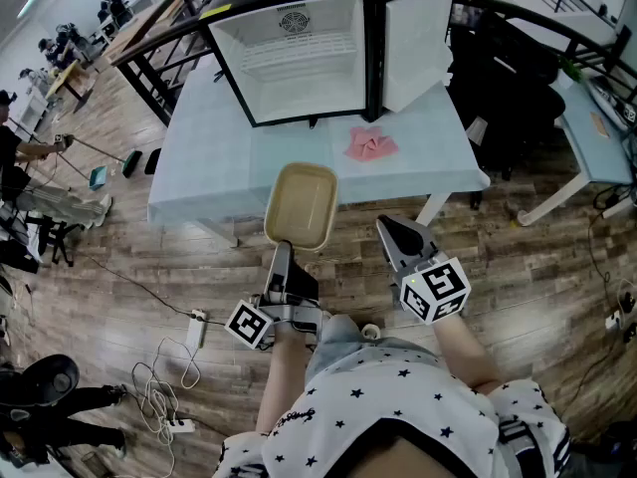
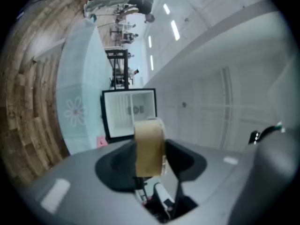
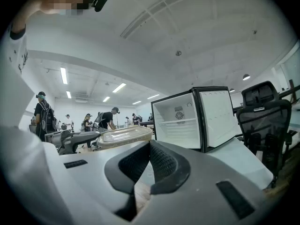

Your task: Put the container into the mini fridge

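Left gripper (image 1: pixel 282 254) clamped on near rim of tan container (image 1: pixel 302 204); container juts ahead of its jaws, held in the air. Mini fridge (image 1: pixel 299 53) further ahead on bench (image 1: pixel 199 172), door open. Right gripper (image 1: pixel 396 229) alongside, jaws together, empty.

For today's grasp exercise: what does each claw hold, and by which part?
Left claw grips the beige rectangular plastic container by its near short rim; right claw holds nothing.

No legible text, no readable labels
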Action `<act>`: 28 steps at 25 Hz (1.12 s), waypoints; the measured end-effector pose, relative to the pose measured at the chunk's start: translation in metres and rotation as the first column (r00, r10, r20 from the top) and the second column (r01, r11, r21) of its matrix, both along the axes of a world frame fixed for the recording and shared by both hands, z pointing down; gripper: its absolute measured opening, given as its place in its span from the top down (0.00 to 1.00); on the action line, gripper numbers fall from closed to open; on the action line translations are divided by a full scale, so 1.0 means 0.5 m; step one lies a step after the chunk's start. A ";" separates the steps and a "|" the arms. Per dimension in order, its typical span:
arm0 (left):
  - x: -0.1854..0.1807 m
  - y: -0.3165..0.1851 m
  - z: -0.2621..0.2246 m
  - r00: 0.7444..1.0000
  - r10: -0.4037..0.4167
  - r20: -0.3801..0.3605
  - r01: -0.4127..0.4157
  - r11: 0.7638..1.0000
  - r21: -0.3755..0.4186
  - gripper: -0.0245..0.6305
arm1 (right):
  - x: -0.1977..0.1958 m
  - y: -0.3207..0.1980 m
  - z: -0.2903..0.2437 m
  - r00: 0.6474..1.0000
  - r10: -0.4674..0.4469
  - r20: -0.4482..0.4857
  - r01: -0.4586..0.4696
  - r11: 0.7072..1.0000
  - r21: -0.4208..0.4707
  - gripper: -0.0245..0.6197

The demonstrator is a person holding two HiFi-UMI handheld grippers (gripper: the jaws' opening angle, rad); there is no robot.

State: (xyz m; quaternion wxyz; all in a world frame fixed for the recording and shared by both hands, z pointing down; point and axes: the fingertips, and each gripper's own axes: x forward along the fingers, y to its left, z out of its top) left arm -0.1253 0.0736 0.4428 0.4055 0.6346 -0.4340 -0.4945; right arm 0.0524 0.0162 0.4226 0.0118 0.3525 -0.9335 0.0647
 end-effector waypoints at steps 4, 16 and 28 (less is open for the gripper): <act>0.007 0.026 -0.012 1.000 -0.004 -0.005 0.004 1.000 0.014 0.66 | 0.008 0.030 0.003 1.000 -0.001 0.005 0.001 1.000 -0.005 0.93; 0.007 0.063 -0.026 1.000 -0.030 -0.009 0.030 0.998 0.046 0.66 | 0.004 0.083 0.005 0.997 -0.075 0.005 0.075 0.997 -0.012 0.93; 0.028 0.067 -0.022 1.000 -0.026 -0.016 0.027 0.999 0.034 0.66 | 0.021 0.098 0.026 0.996 -0.091 -0.019 0.090 0.995 -0.039 0.93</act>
